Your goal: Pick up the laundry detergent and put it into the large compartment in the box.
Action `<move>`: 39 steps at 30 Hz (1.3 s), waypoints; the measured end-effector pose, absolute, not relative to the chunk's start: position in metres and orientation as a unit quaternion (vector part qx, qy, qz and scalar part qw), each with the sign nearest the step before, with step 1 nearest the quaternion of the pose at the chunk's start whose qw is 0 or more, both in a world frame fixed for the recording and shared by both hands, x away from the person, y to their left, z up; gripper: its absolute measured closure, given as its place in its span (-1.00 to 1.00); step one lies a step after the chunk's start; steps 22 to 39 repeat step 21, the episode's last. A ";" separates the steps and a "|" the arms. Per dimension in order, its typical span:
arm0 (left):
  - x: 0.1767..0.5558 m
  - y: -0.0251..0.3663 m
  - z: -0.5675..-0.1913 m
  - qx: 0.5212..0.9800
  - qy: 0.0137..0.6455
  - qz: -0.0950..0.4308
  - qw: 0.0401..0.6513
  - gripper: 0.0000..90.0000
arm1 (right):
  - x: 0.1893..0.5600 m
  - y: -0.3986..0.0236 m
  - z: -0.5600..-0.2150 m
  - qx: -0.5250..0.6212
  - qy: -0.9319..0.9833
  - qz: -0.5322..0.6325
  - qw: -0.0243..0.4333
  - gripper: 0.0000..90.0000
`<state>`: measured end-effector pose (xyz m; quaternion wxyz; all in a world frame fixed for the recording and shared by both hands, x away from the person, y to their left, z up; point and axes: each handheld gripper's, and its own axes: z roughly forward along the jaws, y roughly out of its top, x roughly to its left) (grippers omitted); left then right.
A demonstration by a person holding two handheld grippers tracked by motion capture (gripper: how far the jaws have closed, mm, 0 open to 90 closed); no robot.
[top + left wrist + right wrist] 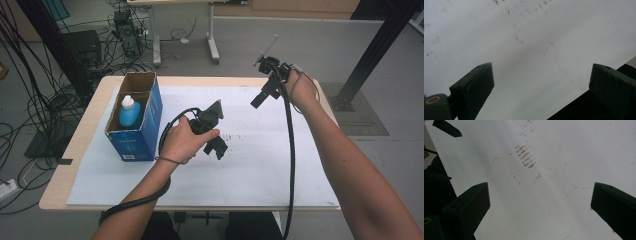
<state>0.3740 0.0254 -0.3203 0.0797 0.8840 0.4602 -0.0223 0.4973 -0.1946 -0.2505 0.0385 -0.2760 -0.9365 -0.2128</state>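
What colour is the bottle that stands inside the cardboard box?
The bottle is light blue with a white cap, best seen in the high view.

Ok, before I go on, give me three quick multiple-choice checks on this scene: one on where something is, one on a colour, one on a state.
1. Where is the bottle?
A. Inside the cardboard box at the table's left
B. Lying on the white sheet
C. Between the left gripper's fingers

2. What colour is the bottle's body?
A. Red
B. Blue
C. Green

3. How do the left gripper and the right gripper stand?
A. Both shut on the bottle
B. Left shut, right open
C. Both open, holding nothing

Answers: 1 A, the high view shows it upright in the open box; 2 B, blue body with a white cap; 3 C, each gripper view shows its fingers wide apart over bare sheet.
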 end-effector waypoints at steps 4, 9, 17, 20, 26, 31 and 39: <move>0.374 0.025 -0.323 0.883 0.462 -0.024 0.078 -0.86 | 0.497 -0.197 -0.251 -0.278 -0.936 -0.212 0.038 -0.95; 0.373 0.026 -0.325 0.881 0.465 -0.024 0.077 -0.86 | 0.496 -0.196 -0.251 -0.278 -0.936 -0.213 0.037 -0.95; 0.371 0.027 -0.323 0.881 0.466 -0.024 0.082 -0.86 | 0.492 -0.196 -0.249 -0.280 -0.936 -0.210 0.035 -0.94; 0.369 0.027 -0.321 0.881 0.465 -0.022 0.082 -0.86 | 0.489 -0.197 -0.246 -0.281 -0.936 -0.210 0.032 -0.94; 0.369 0.027 -0.321 0.881 0.465 -0.022 0.082 -0.86 | 0.488 -0.198 -0.246 -0.281 -0.936 -0.209 0.032 -0.94; 0.369 0.027 -0.321 0.881 0.465 -0.022 0.082 -0.86 | 0.488 -0.198 -0.246 -0.281 -0.936 -0.209 0.032 -0.94; 0.369 0.027 -0.321 0.881 0.465 -0.022 0.082 -0.86 | 0.488 -0.198 -0.246 -0.281 -0.936 -0.209 0.032 -0.94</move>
